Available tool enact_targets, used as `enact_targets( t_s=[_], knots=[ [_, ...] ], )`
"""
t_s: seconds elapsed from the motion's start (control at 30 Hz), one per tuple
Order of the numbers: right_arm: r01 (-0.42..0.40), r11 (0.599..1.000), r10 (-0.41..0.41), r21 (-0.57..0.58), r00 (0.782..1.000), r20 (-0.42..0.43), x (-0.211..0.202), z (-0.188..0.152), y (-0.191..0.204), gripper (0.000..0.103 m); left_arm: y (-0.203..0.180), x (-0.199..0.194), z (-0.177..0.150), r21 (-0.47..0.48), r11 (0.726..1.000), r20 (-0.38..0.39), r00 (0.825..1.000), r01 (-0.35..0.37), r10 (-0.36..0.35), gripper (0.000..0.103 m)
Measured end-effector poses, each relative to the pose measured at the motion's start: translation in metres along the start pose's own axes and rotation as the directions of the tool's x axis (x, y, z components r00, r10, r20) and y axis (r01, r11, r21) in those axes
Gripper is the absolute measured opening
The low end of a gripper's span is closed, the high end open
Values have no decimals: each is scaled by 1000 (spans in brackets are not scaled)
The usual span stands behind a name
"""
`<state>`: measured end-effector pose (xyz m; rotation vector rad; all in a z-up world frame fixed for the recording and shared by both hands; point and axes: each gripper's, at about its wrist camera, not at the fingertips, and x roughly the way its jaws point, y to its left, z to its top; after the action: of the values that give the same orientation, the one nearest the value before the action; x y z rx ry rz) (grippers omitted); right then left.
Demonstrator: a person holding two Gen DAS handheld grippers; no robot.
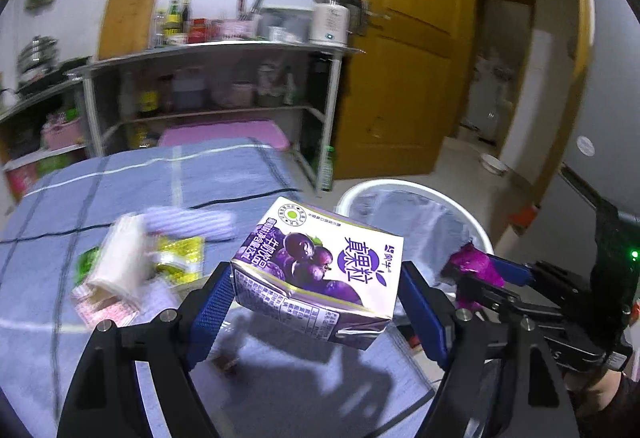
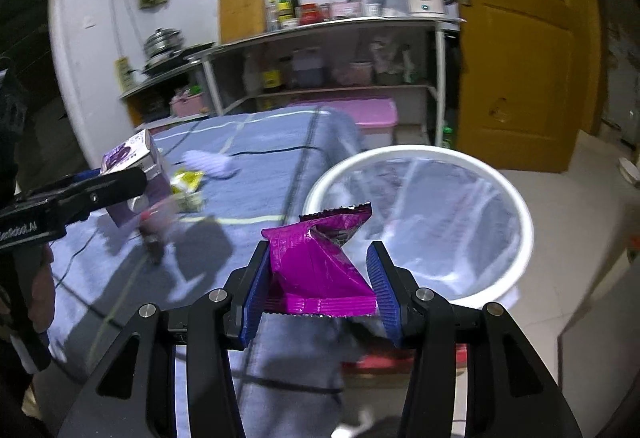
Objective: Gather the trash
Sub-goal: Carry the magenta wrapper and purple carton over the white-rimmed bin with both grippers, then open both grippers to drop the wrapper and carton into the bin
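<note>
My left gripper [image 1: 316, 278] is shut on a purple milk carton [image 1: 320, 270], held in the air above the blue checked tablecloth [image 1: 120, 174]. My right gripper [image 2: 320, 258] is shut on a crumpled magenta wrapper [image 2: 320, 262], which hangs over the table's edge near a white bin [image 2: 516, 198] lined with a clear bag. In the left wrist view the right gripper [image 1: 480, 274] with the wrapper [image 1: 472, 266] sits to the right, in front of the bin [image 1: 476, 222]. The right wrist view shows the carton [image 2: 136, 166] at the left.
More litter lies on the cloth: a yellow packet [image 1: 180, 258], a white wrapper [image 1: 120, 262], a striped pale item [image 1: 188, 226], a small dark piece [image 1: 228, 362]. A metal shelf unit [image 1: 216, 78] with bottles and a kettle stands behind. A yellow door [image 2: 520, 58] is at the right.
</note>
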<state>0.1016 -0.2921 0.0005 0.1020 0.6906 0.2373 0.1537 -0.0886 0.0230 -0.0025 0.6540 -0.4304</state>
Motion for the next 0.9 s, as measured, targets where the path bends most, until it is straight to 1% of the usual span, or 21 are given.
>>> enact_targets(
  t_s=[0.17, 0.3, 0.4, 0.53, 0.57, 0.67, 0.73, 0.77, 0.8, 0.9],
  knots=[
    [54, 997, -53, 52, 998, -17, 13, 5, -36, 49, -28, 45, 12, 50, 996, -46, 996, 73, -71, 81],
    [80, 994, -78, 73, 996, -36, 24, 7, -55, 50, -43, 76, 18, 76, 990, -77, 991, 117, -111, 81],
    [93, 992, -89, 83, 995, -50, 32, 7, -68, 50, -56, 96, 21, 101, 984, -99, 985, 150, -140, 81],
    [99, 989, -91, 112, 993, -72, 40, 6, -81, 51, -64, 120, 21, 113, 976, -139, 975, 188, -172, 82],
    [96, 988, -88, 118, 993, -79, 43, 6, -84, 52, -65, 126, 21, 113, 975, -149, 973, 194, -176, 82],
    [97, 989, -86, 114, 992, -95, 48, 4, -90, 54, -67, 136, 18, 109, 977, -153, 974, 185, -168, 82],
    [102, 989, -91, 106, 991, -96, 50, 3, -90, 58, -66, 138, 17, 97, 976, -148, 973, 194, -178, 83],
    [102, 989, -92, 106, 991, -94, 50, 3, -91, 60, -65, 139, 18, 96, 977, -146, 973, 191, -176, 85],
    [103, 989, -93, 109, 991, -91, 50, 3, -91, 60, -65, 138, 18, 96, 978, -143, 975, 185, -171, 87],
    [110, 987, -101, 116, 991, -84, 48, 4, -93, 60, -62, 133, 20, 88, 980, -125, 978, 181, -169, 87]
  ],
)
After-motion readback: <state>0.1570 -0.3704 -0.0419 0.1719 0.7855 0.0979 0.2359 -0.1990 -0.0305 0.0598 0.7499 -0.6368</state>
